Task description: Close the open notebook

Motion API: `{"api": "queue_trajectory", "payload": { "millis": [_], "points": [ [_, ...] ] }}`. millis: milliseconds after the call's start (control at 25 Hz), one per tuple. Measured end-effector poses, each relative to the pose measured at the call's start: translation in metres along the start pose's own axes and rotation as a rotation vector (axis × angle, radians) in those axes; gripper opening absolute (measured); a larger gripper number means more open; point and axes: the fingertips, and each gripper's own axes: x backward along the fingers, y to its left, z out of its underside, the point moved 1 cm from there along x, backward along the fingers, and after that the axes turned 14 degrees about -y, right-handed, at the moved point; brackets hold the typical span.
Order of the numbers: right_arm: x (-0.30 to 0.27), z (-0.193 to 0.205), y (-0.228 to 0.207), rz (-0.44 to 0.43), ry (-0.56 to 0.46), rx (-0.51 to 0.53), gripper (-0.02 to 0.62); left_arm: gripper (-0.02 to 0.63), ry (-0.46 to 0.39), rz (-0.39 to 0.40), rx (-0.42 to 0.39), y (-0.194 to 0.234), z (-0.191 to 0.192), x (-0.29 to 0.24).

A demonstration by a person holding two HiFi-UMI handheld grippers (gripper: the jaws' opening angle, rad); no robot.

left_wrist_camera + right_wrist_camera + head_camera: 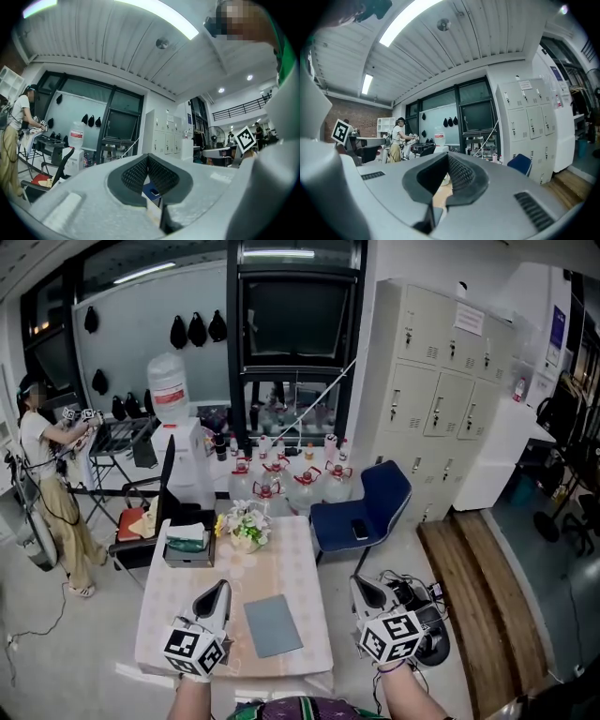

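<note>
A grey-blue notebook (273,625) lies flat and closed on the pale patterned table (291,559), near its front edge. My left gripper (223,586) hovers just left of the notebook, pointing level away from me. Its jaws meet at the tip with nothing between them (147,157). My right gripper (357,581) is past the table's right edge, apart from the notebook. It is shut as well, with nothing held (448,155). Neither gripper touches the notebook.
A grey box (188,547) and a bunch of flowers (246,526) stand at the table's far end. A blue chair (367,510) is at the far right corner, with dark gear (424,607) on the floor on the right. A person (45,474) stands far left.
</note>
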Motion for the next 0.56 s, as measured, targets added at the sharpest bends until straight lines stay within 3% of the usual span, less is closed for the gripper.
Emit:
{"api": "queue_trajectory", "payload": {
  "millis": [560],
  "points": [
    [-0.006, 0.006, 0.014, -0.024, 0.016, 0.013, 0.002, 0.015, -0.003, -0.016, -0.001, 0.01, 0.002, 0.01]
  ]
}}
